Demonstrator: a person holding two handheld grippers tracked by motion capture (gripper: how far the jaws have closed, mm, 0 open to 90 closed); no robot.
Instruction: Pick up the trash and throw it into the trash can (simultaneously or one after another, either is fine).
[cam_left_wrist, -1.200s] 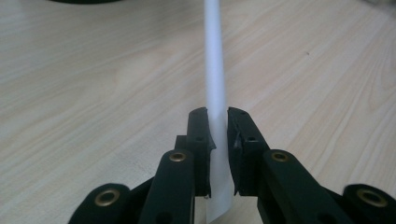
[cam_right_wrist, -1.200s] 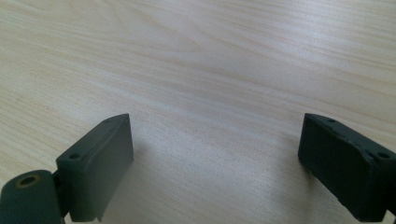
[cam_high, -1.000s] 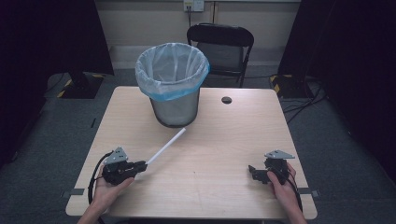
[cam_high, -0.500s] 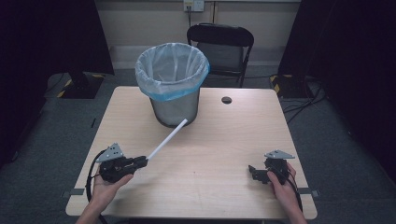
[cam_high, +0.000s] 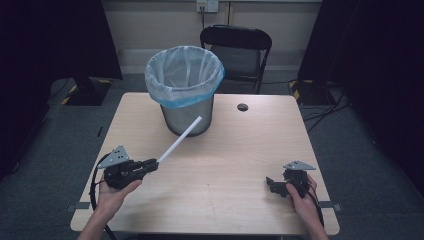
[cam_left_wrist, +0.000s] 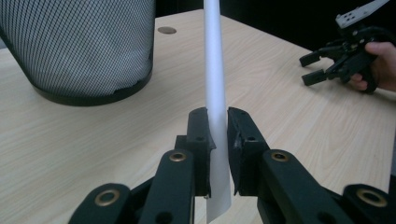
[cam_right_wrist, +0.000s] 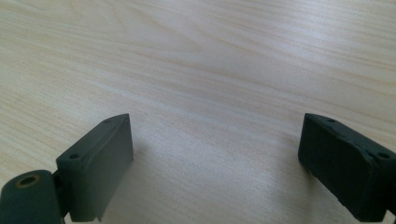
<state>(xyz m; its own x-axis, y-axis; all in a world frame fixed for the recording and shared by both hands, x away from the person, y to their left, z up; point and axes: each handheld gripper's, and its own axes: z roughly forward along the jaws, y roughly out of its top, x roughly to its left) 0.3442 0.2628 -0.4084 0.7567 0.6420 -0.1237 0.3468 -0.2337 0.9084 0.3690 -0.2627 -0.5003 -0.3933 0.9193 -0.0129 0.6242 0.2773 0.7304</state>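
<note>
A long white tube (cam_high: 181, 139) slants up from my left gripper (cam_high: 154, 164) toward the mesh bin (cam_high: 186, 90); its far tip lies in front of the bin's wall. The left gripper view has both black jaws pressed on the white tube (cam_left_wrist: 215, 88), left gripper (cam_left_wrist: 218, 122) shut on it, lifted above the table. My right gripper (cam_high: 270, 183) rests low at the table's front right, held by a hand. In the right gripper view the right gripper (cam_right_wrist: 215, 158) stands open with only bare wood between its jaws.
The metal mesh bin (cam_left_wrist: 79, 46) with a white-blue liner stands at the back middle of the wooden table (cam_high: 250, 150). A round cable hole (cam_high: 243, 107) sits right of it. A black chair (cam_high: 237, 47) stands behind the table.
My left gripper has risen with the white tube, and the tube's far end has lifted and swung toward the bin. The right gripper has stayed where it was.
</note>
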